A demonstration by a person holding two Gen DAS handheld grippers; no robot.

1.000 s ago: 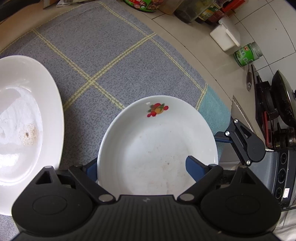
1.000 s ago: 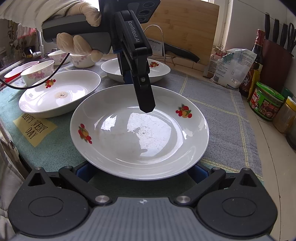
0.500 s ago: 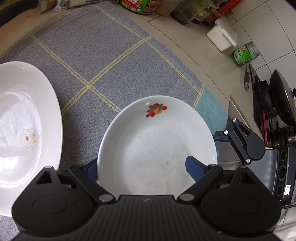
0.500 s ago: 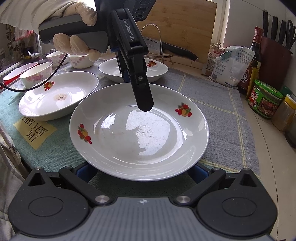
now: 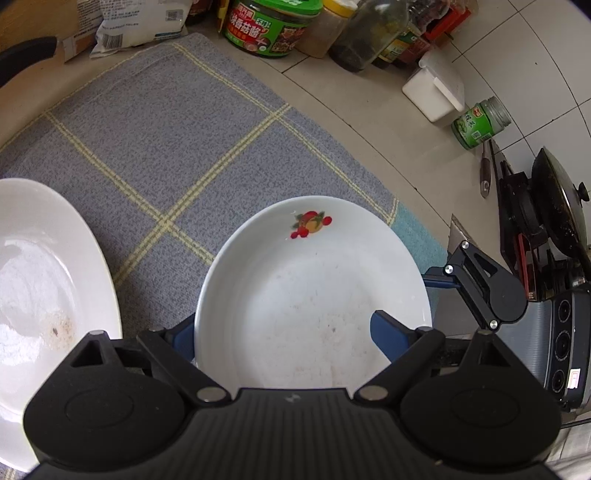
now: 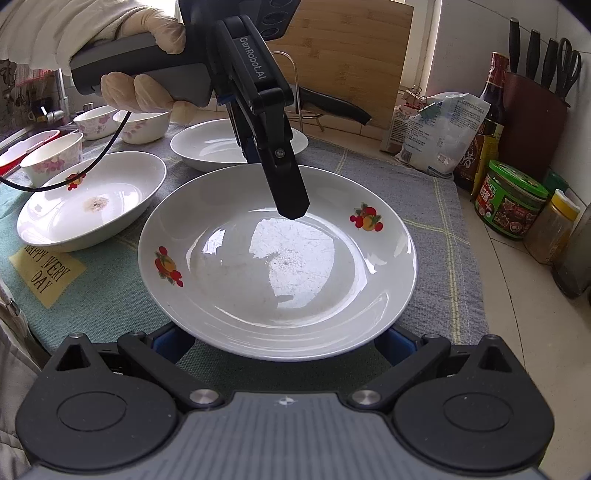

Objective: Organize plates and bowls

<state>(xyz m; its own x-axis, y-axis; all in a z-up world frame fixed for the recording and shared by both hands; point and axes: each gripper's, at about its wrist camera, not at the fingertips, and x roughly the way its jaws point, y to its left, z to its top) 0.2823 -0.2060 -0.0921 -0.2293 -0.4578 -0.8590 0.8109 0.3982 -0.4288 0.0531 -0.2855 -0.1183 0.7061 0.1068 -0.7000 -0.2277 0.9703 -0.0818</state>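
Observation:
A white deep plate (image 5: 314, 302) (image 6: 277, 266) with fruit prints hangs just over the grey checked cloth (image 5: 166, 129). My left gripper (image 5: 286, 325) (image 6: 273, 181) straddles its far rim. One finger (image 6: 288, 192) lies over the inside and the other passes under the outside, so the gripper is shut on the plate. A gloved hand (image 6: 147, 92) holds this gripper. My right gripper (image 6: 280, 339) stands open and wide at the near rim, with its blue pads partly hidden under the plate. One of its fingers (image 5: 480, 291) shows beside the plate's edge.
A stained plate (image 6: 92, 199) (image 5: 44, 277) lies to the left and another plate (image 6: 207, 147) behind. Flowered bowls (image 6: 55, 155) stand at the far left. Jars (image 6: 509, 199) (image 5: 273, 22), bottles and a knife block line the right side. A stove (image 5: 554, 221) stands past the counter edge.
The plate and both grippers have shifted together to the right across the cloth. In the left wrist view the cloth has slid down and the jars have come into sight. Both jaws stand as before.

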